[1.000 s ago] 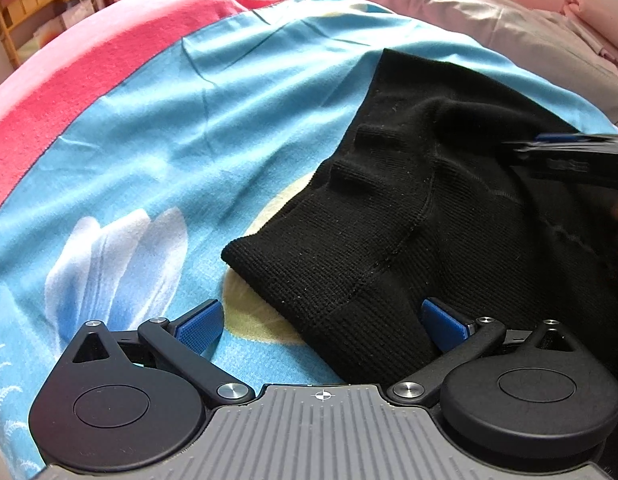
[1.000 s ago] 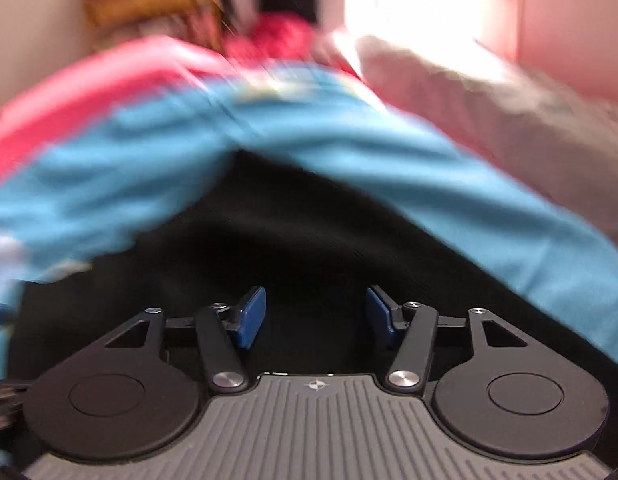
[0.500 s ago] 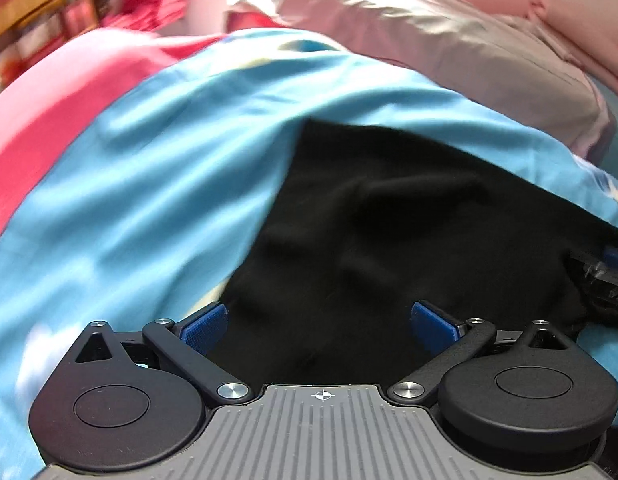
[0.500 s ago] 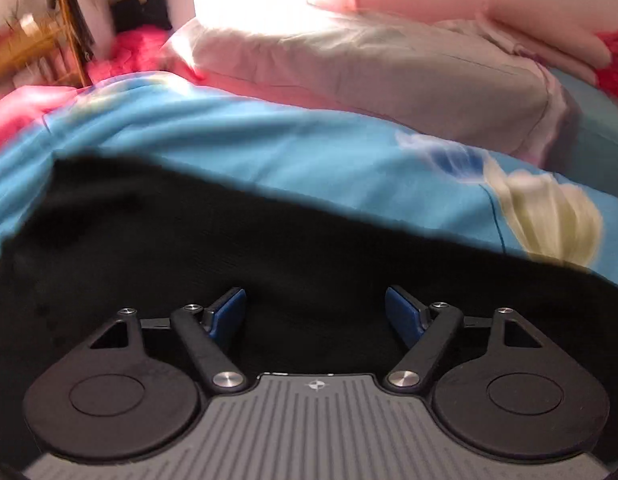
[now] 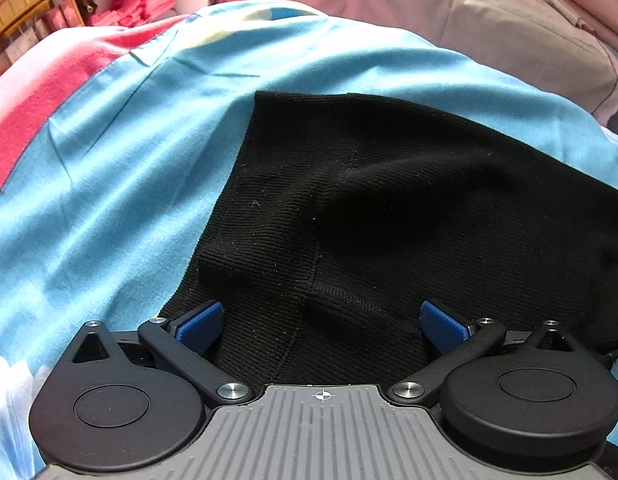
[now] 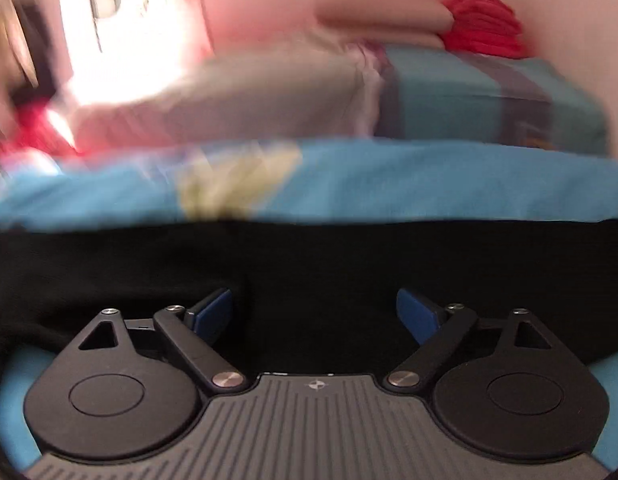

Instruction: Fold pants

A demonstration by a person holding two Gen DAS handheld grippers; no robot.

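Black knit pants (image 5: pixel 389 208) lie on a blue bedsheet (image 5: pixel 121 168). In the left wrist view they fill the middle and right, with a seam and a hem running toward the camera. My left gripper (image 5: pixel 321 320) is open, its blue pads (image 5: pixel 199 320) apart over the near hem of the pants, holding nothing. In the right wrist view the pants (image 6: pixel 309 264) form a wide dark band across the frame. My right gripper (image 6: pixel 315 312) is open just above that cloth, empty. This view is blurred.
A grey-beige pillow (image 5: pixel 469 20) lies at the head of the bed, also in the right wrist view (image 6: pixel 249 96). A pink-red blanket (image 5: pixel 37 92) covers the left side. A folded teal quilt (image 6: pixel 489 96) and a red cloth (image 6: pixel 485 24) lie behind. A wooden shelf (image 5: pixel 25 4) stands far left.
Both grippers have swung to the right over the pants. The left one has moved onto the near hem. The right gripper's jaws have opened wider and its view now faces the quilt.
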